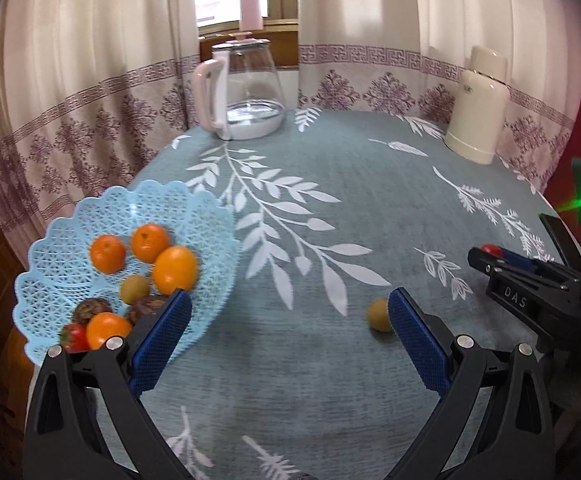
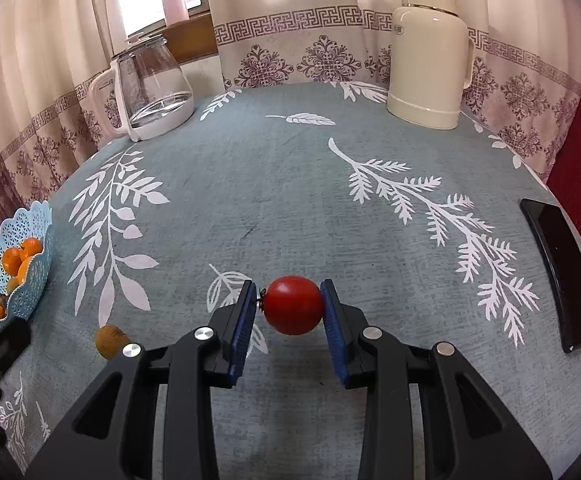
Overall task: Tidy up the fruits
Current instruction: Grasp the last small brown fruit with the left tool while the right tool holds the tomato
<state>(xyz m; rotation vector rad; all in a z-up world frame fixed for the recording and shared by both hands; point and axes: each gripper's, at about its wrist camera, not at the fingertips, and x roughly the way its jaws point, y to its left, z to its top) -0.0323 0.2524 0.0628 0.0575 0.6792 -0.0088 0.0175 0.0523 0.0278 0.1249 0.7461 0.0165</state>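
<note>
One round red tomato (image 2: pixel 293 305) is clamped between the blue ribbed pads of the right gripper (image 2: pixel 290 312), held clear above the grey-blue leaf-printed tablecloth (image 2: pixel 290 200). Left of those jaws, a small brownish-green kiwi (image 2: pixel 110 341) is seen lying on the cloth. The left gripper (image 1: pixel 290 332) is spread wide and empty; the kiwi sits just beside its right pad, while a light-blue lattice plastic basket (image 1: pixel 90 220) of oranges is overlapped by its left pad
</note>
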